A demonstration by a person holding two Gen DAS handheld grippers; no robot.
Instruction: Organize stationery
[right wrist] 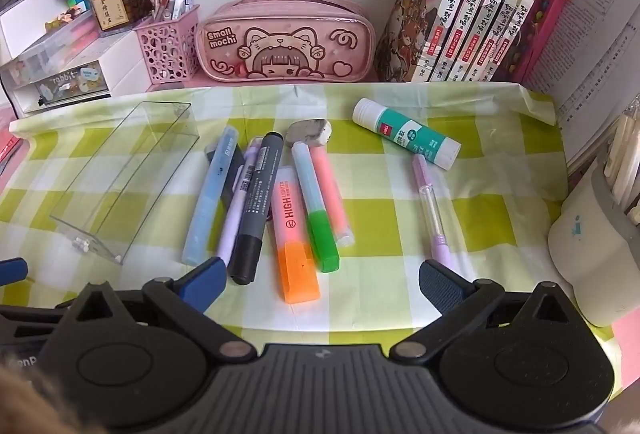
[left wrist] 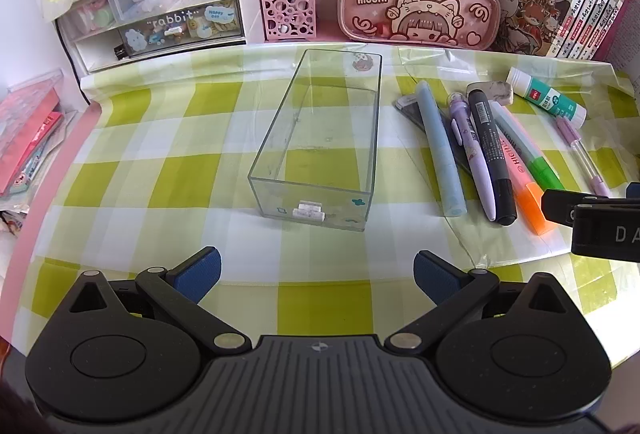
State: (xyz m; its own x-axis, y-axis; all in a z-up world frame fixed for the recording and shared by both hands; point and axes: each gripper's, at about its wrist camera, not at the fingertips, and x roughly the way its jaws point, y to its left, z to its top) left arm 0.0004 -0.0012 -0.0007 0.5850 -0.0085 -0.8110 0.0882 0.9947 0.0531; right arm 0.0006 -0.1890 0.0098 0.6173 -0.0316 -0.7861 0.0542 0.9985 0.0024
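Clear box (left wrist: 320,138): see-through plastic, long, open top, nothing inside, on the tabletop middle.
Cloth (left wrist: 160,174): shiny, green and white squares.
Pens (right wrist: 256,202): smooth round sticks, piled beside the box.
Glue stick (right wrist: 406,138): fat tube, lying apart.
Left gripper (left wrist: 316,274): jaws wide, holding nothing.
Right gripper (right wrist: 322,284): jaws wide, holding nothing.

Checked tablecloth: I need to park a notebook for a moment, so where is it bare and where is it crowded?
Bare: left of the clear box, toward the rabbit drawer unit; also the near strip in front of the left gripper. Smaller patch between glue stick and white tub. Crowded: the markers beside the orange highlighter.
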